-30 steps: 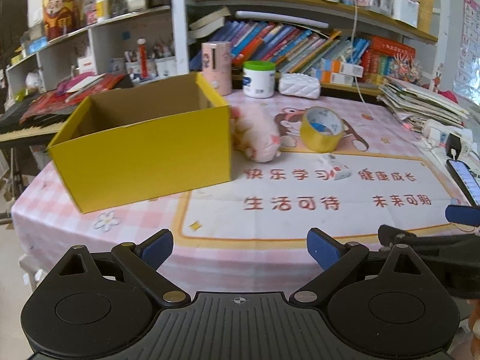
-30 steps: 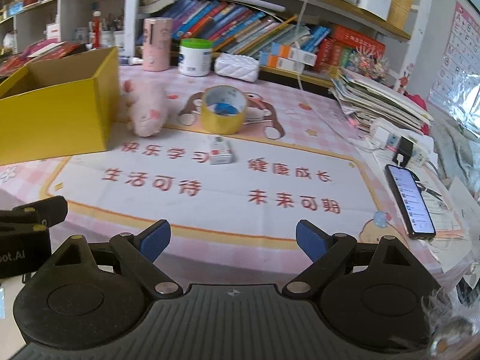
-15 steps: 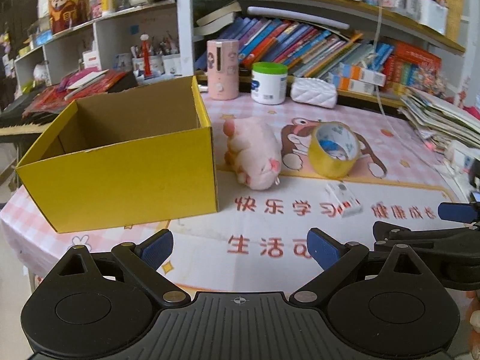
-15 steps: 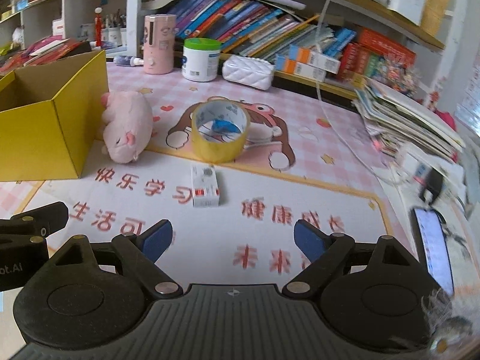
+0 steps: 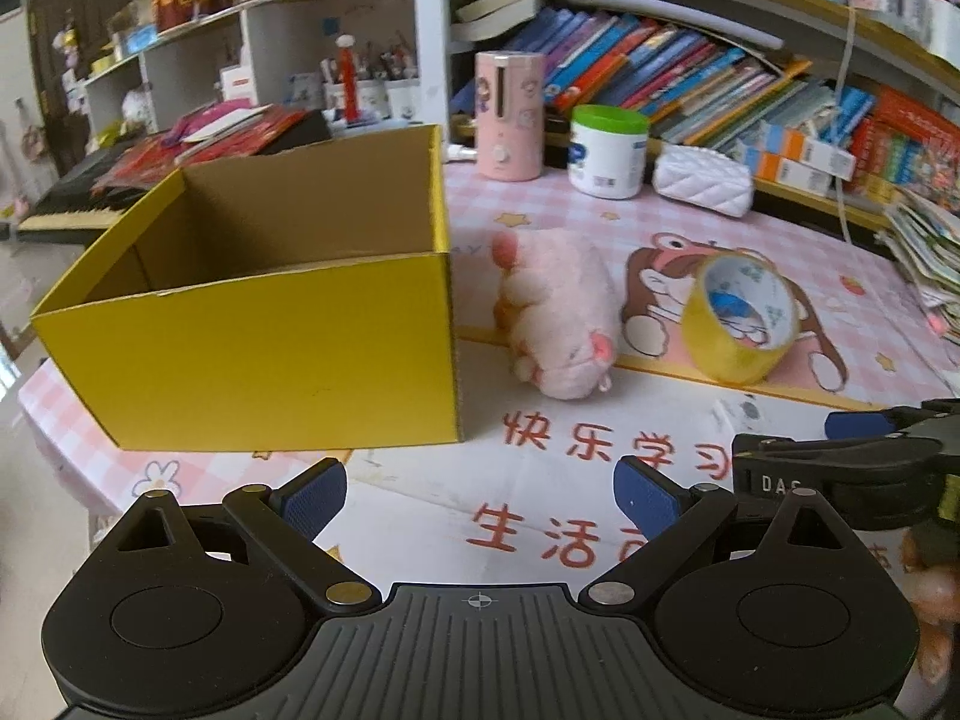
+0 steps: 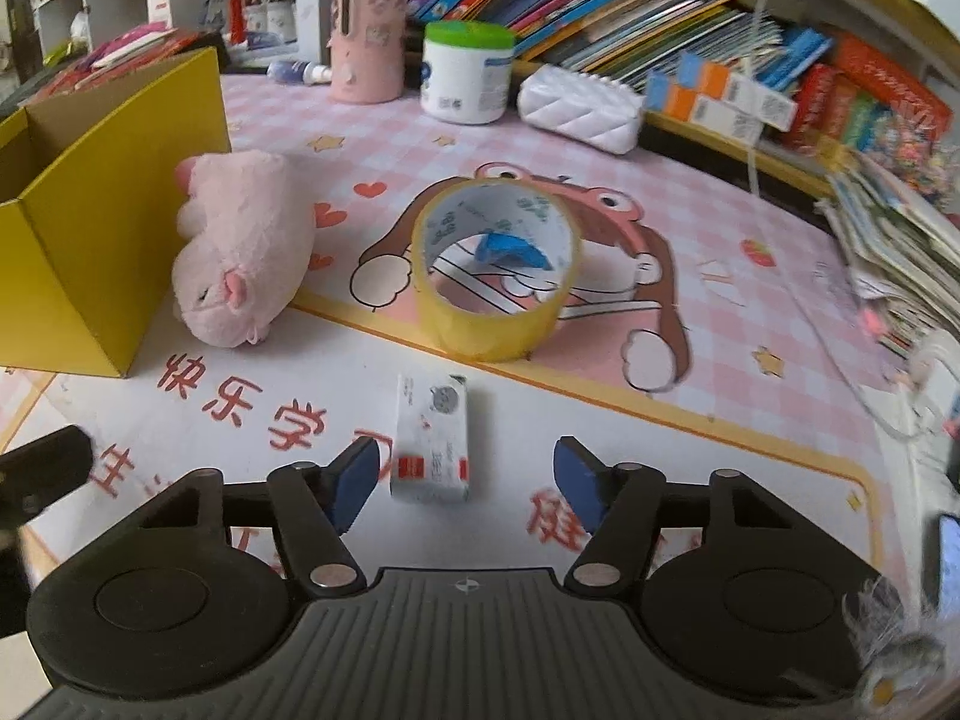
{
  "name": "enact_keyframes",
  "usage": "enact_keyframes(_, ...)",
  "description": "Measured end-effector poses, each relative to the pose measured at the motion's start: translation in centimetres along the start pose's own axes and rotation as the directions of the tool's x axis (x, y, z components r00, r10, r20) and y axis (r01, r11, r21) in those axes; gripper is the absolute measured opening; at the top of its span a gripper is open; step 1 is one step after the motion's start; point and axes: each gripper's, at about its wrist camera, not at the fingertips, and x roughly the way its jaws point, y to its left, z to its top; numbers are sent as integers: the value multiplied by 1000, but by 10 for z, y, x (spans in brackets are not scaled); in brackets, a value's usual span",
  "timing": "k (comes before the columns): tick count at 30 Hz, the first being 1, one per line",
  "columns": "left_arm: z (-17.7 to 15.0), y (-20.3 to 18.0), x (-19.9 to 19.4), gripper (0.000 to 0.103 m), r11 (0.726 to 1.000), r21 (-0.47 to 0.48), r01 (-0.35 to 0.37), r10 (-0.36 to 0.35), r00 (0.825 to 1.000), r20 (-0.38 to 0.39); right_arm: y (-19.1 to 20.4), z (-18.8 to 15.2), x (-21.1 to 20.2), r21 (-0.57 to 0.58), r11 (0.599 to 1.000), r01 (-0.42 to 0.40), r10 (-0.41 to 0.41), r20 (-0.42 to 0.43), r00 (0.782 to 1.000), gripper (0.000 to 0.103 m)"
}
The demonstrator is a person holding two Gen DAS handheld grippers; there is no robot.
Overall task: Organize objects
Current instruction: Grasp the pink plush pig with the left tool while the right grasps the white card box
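The right tool (image 6: 465,483) hangs over the table (image 6: 750,360) with its jaws just narrowed yet still apart, the small white box (image 6: 432,441) lying between its 2 pads, untouched. The left tool (image 5: 480,495) gapes wide, holding nothing. Beyond stand the yellow tape roll (image 6: 495,270), pink plush toy (image 6: 237,252) and open yellow carton (image 5: 270,324).
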Motion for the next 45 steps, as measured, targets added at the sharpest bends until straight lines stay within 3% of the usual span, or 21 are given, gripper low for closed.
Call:
enact_keyframes(8,2,5,4,97,998,-40,-56,55,998,-17,7,10,27,-45,997,-55,54,-21,998,55)
enact_keyframes(10,3,4,5,97,998,-41,-54,53,998,-17,8,12,28,-52,995,-89,89,-14,996,32)
enact_keyframes(11,4,3,5,97,998,-40,-50,50,999,-14,8,12,28,-56,993,-106,105,-14,994,28)
enact_keyframes(16,9,-9,6,97,1000,-1,-10,10,1000,6,2,15,26,-53,990,-131,130,-21,991,27)
enact_keyframes(22,15,-31,8,97,997,52,49,-51,998,36,-28,21,3,17,998,-55,54,79,995,27)
enact_keyframes(27,24,-55,13,96,994,89,63,-70,994,82,-53,17,-8,77,996,-34,26,94,995,28)
enact_keyframes(33,40,-79,33,85,994,107,-19,9,996,93,-69,12,-16,78,997,-20,11,115,993,28)
enact_keyframes(37,53,-89,55,84,990,80,-114,109,992,71,-73,11,-20,55,998,-22,15,128,992,28)
enact_keyframes(41,58,-97,76,84,968,74,-238,233,970,73,-76,10,-19,32,999,-20,16,130,991,28)
enact_keyframes(43,61,-100,88,84,949,65,-310,305,950,72,-79,10,-19,25,1000,-18,15,128,992,28)
enact_keyframes(45,62,-103,94,86,941,69,-332,326,942,82,-82,9,-19,22,1000,-15,12,129,992,28)
